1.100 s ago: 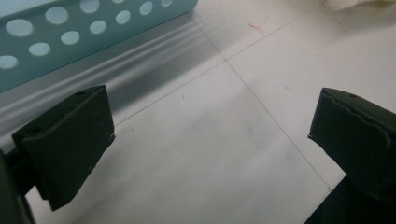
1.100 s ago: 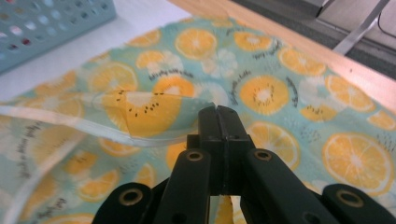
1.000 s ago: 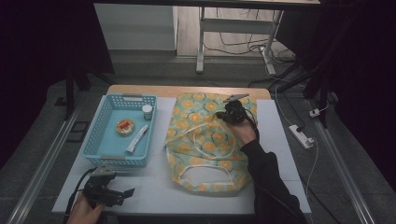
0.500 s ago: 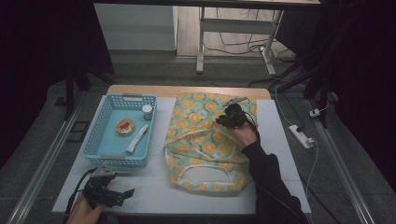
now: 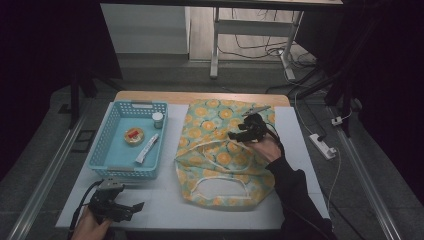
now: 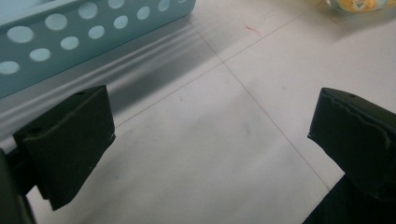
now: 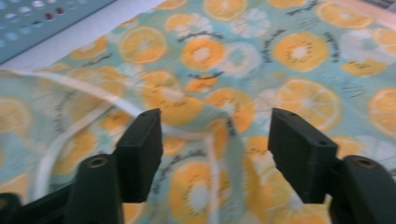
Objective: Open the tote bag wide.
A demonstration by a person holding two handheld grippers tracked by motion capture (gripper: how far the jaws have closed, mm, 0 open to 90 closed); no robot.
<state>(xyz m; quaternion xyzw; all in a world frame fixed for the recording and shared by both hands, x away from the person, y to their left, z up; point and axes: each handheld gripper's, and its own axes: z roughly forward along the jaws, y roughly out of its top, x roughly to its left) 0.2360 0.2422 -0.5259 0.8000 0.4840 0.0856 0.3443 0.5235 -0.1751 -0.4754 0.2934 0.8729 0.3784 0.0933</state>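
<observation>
1. The white table (image 5: 165, 200) carries everything; its far edge is a wooden strip.
2. The orange-print bag (image 5: 220, 150) lies flat on the table, to the right of the basket, with its white handles (image 5: 220, 182) on top of the cloth.
3. The blue basket (image 5: 112, 145) stands at the left side, just beside the bag. Inside it are a small jar (image 5: 157, 120), a round tin (image 5: 133, 136) and a tube (image 5: 147, 149).
4. The right gripper (image 5: 243, 134) hangs over the far half of the bag. Its jaws have just been opening (they are spread now), with a raised fold of cloth between them that no pad presses.
5. The left gripper (image 5: 131, 207) is at the near left edge, jaws wide apart over bare table.
</observation>
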